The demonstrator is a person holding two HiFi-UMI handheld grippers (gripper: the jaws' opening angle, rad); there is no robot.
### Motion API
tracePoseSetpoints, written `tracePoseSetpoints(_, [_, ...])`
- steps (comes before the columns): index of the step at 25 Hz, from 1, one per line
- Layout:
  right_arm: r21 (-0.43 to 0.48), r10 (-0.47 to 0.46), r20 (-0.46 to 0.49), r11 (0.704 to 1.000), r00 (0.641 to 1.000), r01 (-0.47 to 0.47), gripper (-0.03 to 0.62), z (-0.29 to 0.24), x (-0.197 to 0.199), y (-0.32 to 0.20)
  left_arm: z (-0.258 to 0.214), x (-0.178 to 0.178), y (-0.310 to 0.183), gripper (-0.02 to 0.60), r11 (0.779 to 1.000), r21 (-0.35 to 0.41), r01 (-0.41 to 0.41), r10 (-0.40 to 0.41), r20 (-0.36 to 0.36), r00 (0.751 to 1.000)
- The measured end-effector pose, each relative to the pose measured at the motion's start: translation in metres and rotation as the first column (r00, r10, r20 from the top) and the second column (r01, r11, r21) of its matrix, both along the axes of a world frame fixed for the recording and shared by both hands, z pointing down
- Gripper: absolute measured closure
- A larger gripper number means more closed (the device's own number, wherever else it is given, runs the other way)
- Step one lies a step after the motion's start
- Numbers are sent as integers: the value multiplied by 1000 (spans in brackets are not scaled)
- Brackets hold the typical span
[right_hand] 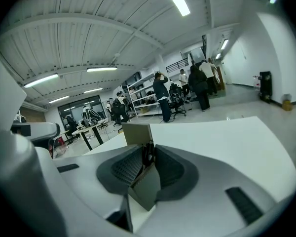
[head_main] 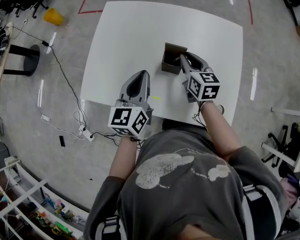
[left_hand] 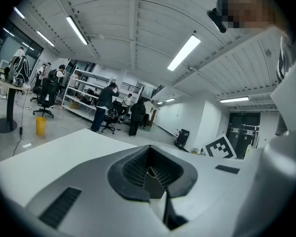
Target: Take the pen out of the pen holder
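1. Head view: your right tongs (head_main: 184, 60) are reaching into the pen holder (head_main: 170, 60). The left tongs (head_main: 143, 76) are idling beside them.
2. Left gripper view: the jaws are sitting closed, holding nothing.
3. Right gripper view: the jaws are pinching a dark pen (right_hand: 148, 153), with the holder just ahead. The grasp looks done, so you're needing a straight lift next.

The bench (head_main: 121, 39) is a white rectangular top on a grey floor (head_main: 65, 114). A brown open-topped pen holder (head_main: 171, 60) stands upright on it, right of centre. A small yellow strip (head_main: 156, 98) lies flat near the near edge, apart from the pen holder.
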State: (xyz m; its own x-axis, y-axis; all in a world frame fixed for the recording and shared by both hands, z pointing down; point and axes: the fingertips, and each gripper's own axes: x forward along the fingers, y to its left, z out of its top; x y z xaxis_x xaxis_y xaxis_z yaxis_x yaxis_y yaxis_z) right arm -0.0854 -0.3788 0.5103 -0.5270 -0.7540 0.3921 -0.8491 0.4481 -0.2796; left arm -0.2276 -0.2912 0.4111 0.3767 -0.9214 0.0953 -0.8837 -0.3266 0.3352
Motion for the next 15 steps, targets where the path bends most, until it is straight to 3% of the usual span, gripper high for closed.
tracePoseSetpoints(5, [-1,-12,10,1000,1000,12,511,0,0,-1,-7,-6,13,574,1000,12,14,-14,2,1000])
tracePoseSetpoints(15, [104,-1,8,995,1000,0,528,-32,8,5,-17,-3,31,574,999,44,14,-14,1,1000])
